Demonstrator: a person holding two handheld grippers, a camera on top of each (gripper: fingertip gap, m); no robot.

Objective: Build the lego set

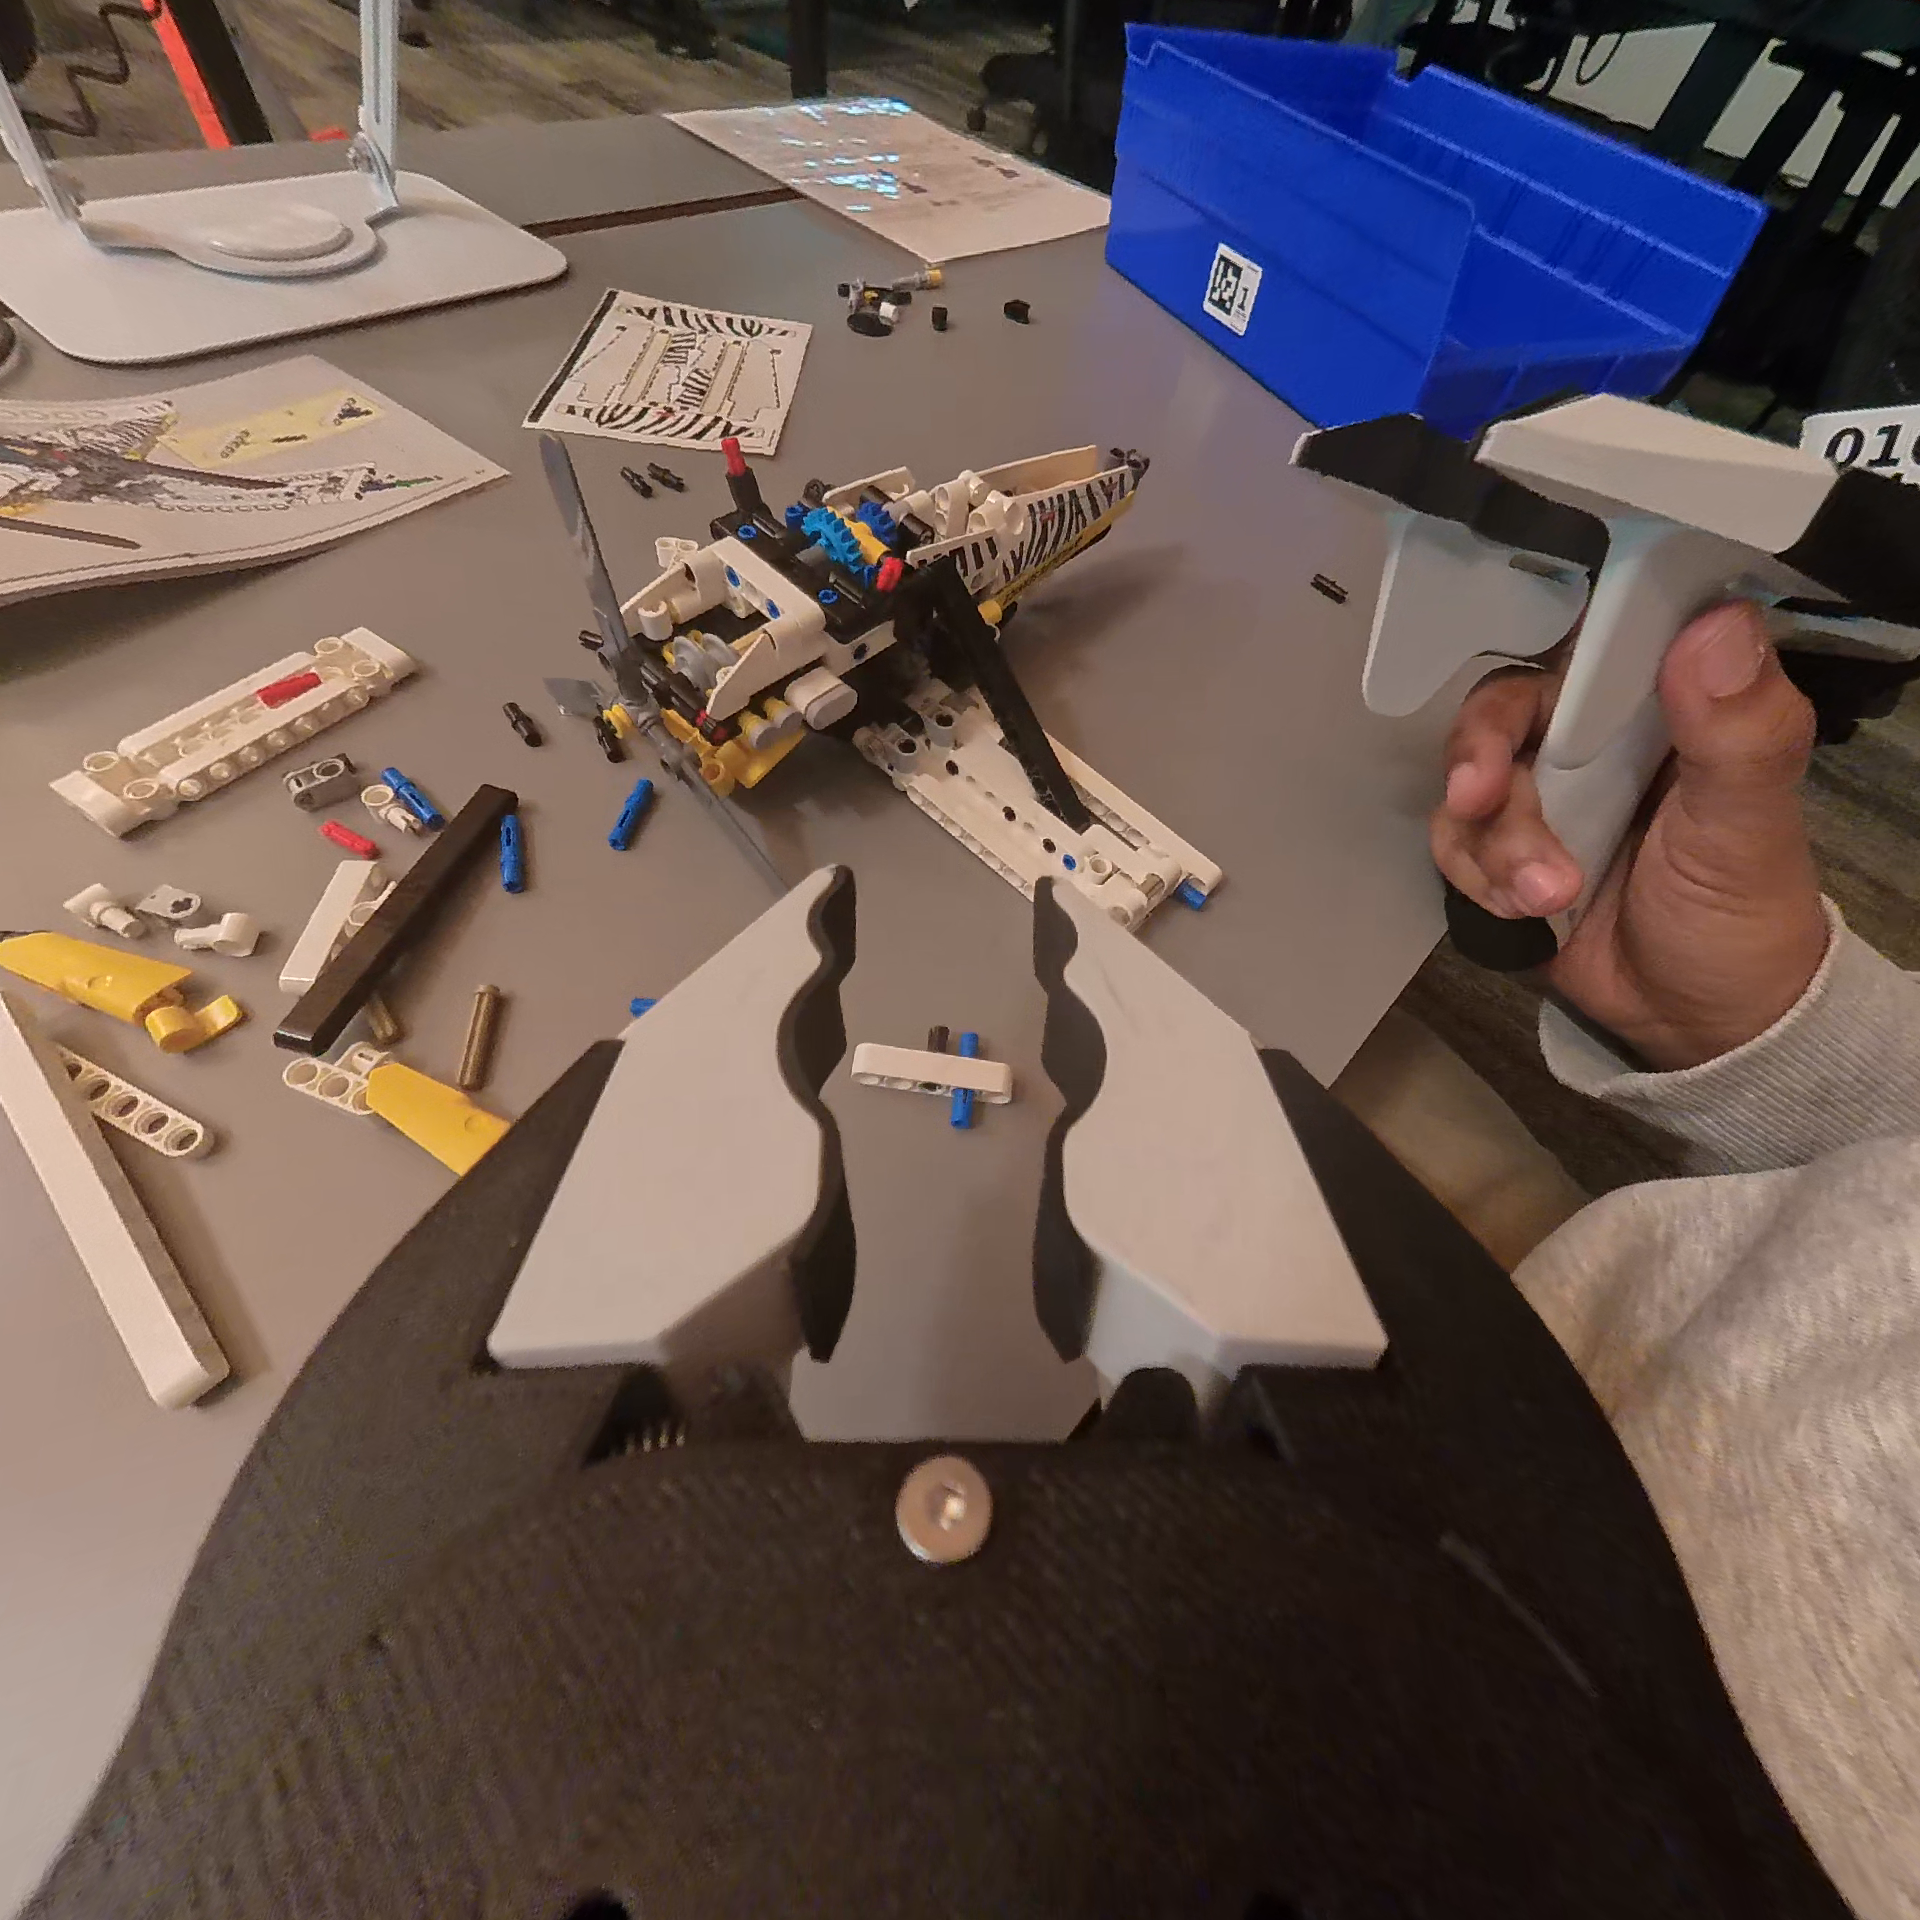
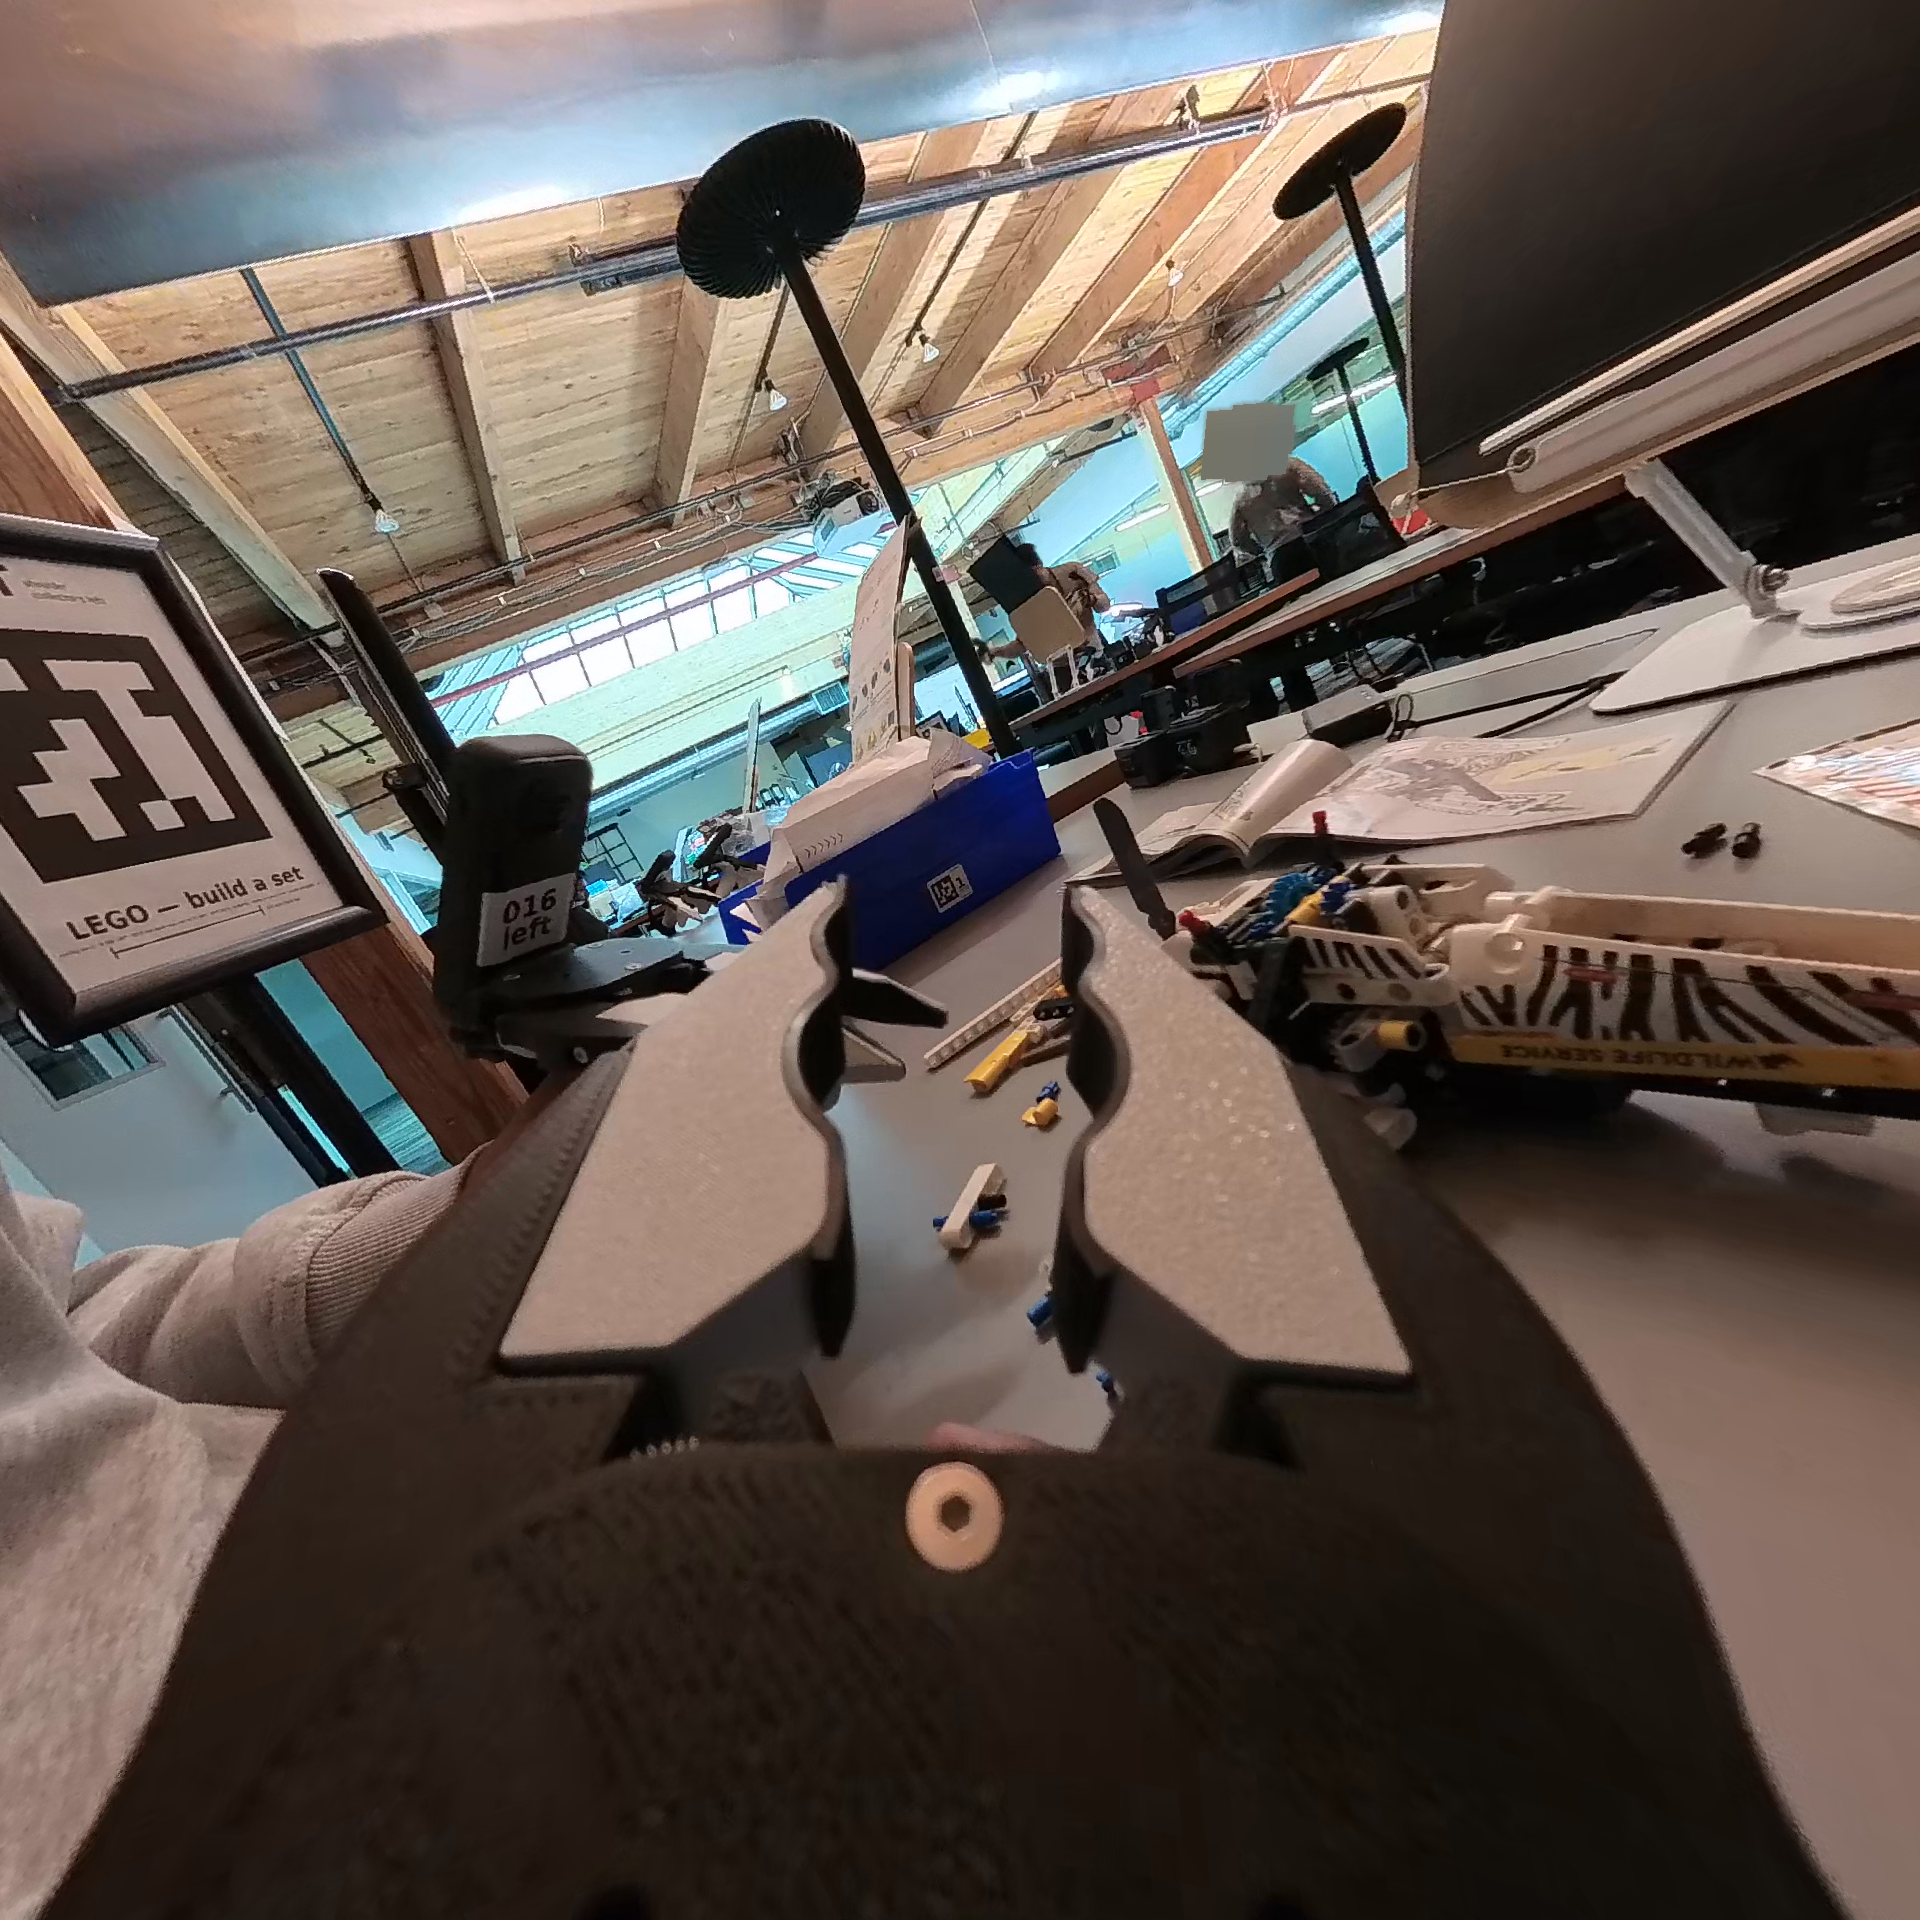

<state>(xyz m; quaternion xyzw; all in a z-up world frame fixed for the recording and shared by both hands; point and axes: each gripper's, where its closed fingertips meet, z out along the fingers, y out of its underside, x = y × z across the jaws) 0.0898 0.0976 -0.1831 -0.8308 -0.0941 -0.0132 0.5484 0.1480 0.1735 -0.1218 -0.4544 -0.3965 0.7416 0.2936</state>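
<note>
One short white beam (image 1: 932, 1071) with a blue pin through it lies on the grey table (image 1: 1226, 665), straight ahead of the left gripper (image 1: 940, 904), long axis crosswise to its spread, empty fingers. Beyond sits the half-built plane (image 1: 831, 634). Farther off (raised at the table edge) the right gripper (image 2: 951, 925) is also spread and empty.

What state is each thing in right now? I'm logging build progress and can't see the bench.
Left gripper: open, empty, above the table.
Right gripper: open, empty.
Plane model: partly built, resting on the table.
White beam: loose on the table, blue pin through it, lying between the left gripper's fingers.
Instruction booklet: lying open.
Blue bin: open-topped; contents not visible here.
</note>
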